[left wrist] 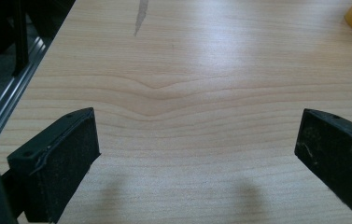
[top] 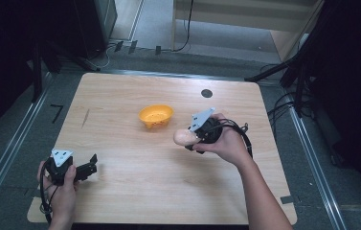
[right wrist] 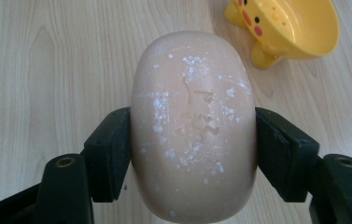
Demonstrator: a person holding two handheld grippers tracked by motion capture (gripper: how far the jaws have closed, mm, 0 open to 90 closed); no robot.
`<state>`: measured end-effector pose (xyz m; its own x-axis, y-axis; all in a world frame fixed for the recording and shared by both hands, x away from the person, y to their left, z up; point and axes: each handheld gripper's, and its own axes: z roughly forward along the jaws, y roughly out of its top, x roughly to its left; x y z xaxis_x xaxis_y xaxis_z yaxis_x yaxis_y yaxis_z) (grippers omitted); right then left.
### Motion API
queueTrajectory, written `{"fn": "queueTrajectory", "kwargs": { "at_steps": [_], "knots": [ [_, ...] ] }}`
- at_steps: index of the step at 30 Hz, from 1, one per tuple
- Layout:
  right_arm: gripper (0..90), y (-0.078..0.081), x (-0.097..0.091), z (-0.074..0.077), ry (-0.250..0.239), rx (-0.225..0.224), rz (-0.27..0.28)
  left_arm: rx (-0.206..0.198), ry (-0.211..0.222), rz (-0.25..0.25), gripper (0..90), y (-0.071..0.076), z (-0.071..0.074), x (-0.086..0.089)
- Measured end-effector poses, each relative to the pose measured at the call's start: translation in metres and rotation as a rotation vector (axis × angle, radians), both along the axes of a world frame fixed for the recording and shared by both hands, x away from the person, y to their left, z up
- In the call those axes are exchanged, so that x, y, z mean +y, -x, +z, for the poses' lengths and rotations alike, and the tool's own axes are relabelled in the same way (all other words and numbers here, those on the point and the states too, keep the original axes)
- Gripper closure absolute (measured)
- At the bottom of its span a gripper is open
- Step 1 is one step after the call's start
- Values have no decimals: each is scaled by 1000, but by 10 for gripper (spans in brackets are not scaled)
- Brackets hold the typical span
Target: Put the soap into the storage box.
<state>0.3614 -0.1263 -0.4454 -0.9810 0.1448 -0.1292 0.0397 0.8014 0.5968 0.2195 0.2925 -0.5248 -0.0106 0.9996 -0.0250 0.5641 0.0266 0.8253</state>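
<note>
Pale wood-grain worktop (top: 135,182) on a grey floor, dark stands at either side. Pale pink oval bar of soap (right wrist: 193,126), chipped and flecked white, clamped across its width by the right tool (right wrist: 193,149), above the worktop just right of centre. Near it, toward the far edge, a yellow plastic duck-faced soap dish (top: 156,116), apart from the soap. Well away at the near left corner, the left tool (left wrist: 197,149), jaws wide, nothing between them, low over bare wood.
</note>
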Motion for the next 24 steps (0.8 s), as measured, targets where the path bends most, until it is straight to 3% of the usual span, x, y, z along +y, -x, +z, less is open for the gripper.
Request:
{"fn": "queueTrajectory", "kwargs": {
  "at_steps": [24],
  "knots": [
    [331,-57,39,-4,59,-20,72,3,-8,-2,1,-1,0,-1]
  ]
}}
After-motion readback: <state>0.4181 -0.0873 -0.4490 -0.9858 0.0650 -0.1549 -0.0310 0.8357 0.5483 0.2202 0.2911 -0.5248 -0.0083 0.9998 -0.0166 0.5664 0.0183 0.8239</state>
